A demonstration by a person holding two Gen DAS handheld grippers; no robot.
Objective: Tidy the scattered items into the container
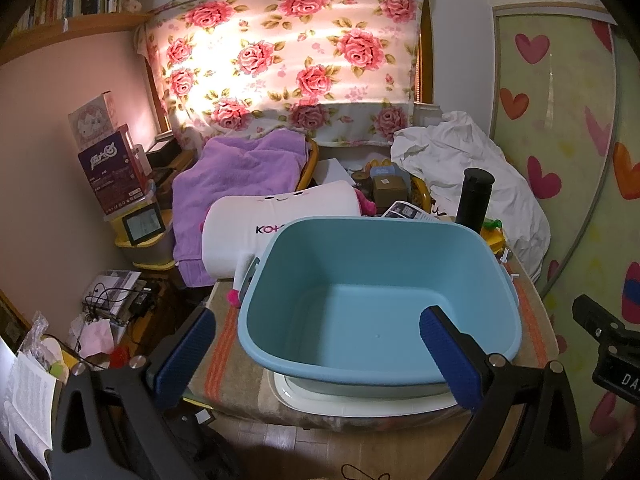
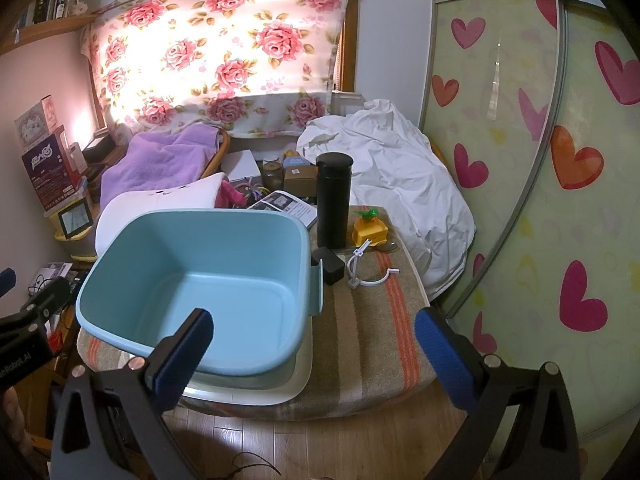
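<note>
An empty light-blue tub [image 1: 360, 304] [image 2: 192, 288] sits on a white lid on a striped table cover. To its right stand a tall black flask [image 2: 334, 200] [image 1: 476, 196], a small black box [image 2: 329, 265], a yellow toy with a green top [image 2: 370, 229] and a white plastic ring clip [image 2: 366, 270]. My left gripper [image 1: 316, 354] is open and empty, just in front of the tub. My right gripper [image 2: 314, 354] is open and empty, in front of the tub's right corner.
A white pillow [image 1: 256, 220], purple towel [image 1: 236, 172] and crumpled white sheet [image 2: 396, 172] lie behind the table. Boxes and a leaflet [image 2: 286, 205] crowd the back. A heart-patterned sliding door [image 2: 540, 160] is at right. Wooden floor [image 2: 300, 448] lies below.
</note>
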